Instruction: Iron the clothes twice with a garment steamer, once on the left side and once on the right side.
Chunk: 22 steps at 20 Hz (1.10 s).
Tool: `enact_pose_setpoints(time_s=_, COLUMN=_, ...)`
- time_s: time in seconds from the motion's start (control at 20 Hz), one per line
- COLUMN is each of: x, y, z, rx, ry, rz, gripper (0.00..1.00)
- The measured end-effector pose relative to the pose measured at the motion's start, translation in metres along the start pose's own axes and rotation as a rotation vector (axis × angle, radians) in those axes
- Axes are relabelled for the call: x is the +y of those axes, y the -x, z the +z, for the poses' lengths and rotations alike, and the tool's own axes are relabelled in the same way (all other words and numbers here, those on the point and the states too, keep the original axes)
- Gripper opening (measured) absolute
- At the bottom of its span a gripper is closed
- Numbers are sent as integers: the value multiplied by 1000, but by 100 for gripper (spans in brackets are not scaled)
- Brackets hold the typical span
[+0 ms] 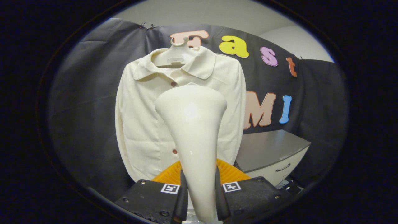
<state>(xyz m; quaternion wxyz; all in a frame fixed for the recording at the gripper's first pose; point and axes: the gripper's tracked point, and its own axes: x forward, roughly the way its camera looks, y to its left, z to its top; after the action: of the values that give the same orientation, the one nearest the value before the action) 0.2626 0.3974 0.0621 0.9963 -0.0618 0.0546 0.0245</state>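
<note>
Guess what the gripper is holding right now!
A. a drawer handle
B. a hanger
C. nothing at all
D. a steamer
D: both fingers of the gripper press on the handle of the steamer, whose wide head points up at the shirt hanging just beyond it.

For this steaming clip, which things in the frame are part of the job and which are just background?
Part of the job:
- garment steamer, clamped between the gripper fingers
- cream shirt on its hanger, beyond the steamer

Just standing by:
- grey-topped cabinet with a drawer handle, beside the shirt
</note>
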Motion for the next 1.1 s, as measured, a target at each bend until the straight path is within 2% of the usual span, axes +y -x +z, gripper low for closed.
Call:
enact_pose_setpoints(time_s=0.4, x=-23, y=-51, z=29, rx=-9, ry=11, rz=-23, gripper=36)
enact_pose_setpoints(time_s=0.6, x=-25, y=-75, z=13, rx=38, ry=36, rz=-43, gripper=36)
enact_pose_setpoints(time_s=0.75, x=-24, y=-79, z=8, rx=17, ry=22, rz=-52, gripper=36)
enact_pose_setpoints(time_s=1.1, x=-31, y=-82, z=-37, rx=91, ry=19, rz=-100, gripper=36)
